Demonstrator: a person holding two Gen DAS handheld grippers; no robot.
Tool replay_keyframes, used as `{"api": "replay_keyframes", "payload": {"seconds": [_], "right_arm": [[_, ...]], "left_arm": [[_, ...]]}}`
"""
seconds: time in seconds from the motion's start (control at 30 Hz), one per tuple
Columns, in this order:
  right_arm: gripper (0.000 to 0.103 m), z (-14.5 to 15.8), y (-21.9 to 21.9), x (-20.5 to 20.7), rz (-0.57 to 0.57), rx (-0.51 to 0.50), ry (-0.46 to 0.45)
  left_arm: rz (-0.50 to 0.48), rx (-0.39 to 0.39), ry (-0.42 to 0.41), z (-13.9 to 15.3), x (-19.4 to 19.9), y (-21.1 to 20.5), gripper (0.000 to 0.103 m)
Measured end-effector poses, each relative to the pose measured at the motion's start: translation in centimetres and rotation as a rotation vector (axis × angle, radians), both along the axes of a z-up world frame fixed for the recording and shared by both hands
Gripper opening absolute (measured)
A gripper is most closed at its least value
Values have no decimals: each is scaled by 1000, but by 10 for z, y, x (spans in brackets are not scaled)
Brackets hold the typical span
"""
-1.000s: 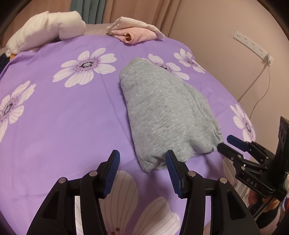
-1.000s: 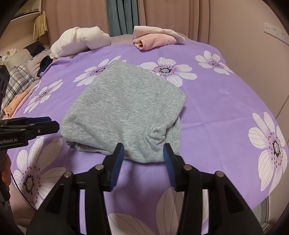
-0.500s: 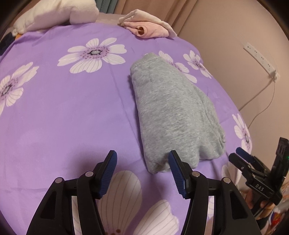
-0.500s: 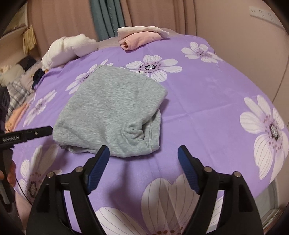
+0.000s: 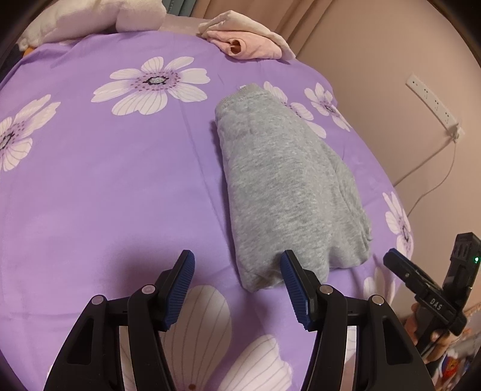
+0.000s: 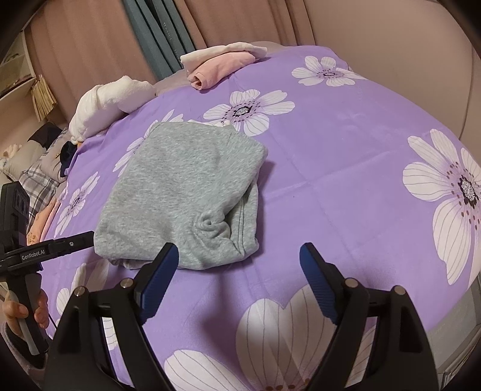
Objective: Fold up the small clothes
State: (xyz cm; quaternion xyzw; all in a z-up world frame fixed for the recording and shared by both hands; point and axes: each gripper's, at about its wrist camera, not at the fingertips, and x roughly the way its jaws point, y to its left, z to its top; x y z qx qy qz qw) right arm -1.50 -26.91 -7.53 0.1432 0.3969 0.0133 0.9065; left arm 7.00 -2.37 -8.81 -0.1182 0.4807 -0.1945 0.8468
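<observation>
A folded grey sweatshirt lies on the purple flowered bedsheet; it also shows in the right wrist view. My left gripper is open and empty just short of the garment's near end, its right finger beside the cloth. My right gripper is open wide and empty, just in front of the garment's near edge. Each gripper appears at the side of the other's view: the right one, the left one.
A folded pink and cream garment and a white bundle lie at the far edge of the bed. A wall with a power strip is to the right. More clothes lie off the bed's left side.
My right gripper has opened wide and drawn back from the grey garment's edge. The left gripper has drawn back slightly and stays open.
</observation>
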Motion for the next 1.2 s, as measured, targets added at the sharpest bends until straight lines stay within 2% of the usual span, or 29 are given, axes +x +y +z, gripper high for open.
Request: {"api": "replay_keyframes", "payload": {"seconds": [0.37, 0.83, 1.07, 1.2], "right_arm": [[88, -3, -9, 4, 16, 131, -7], [92, -8, -19, 9, 11, 199, 1], [95, -13, -22, 19, 18, 260, 9], [97, -18, -29, 24, 20, 337, 15]], "left_arm": [[-5, -47, 28, 0, 3, 1, 58], [-4, -69, 41, -3, 8, 0, 62], [-14, -146, 54, -1, 18, -2, 64], [-31, -183, 58, -2, 25, -9, 65]]}}
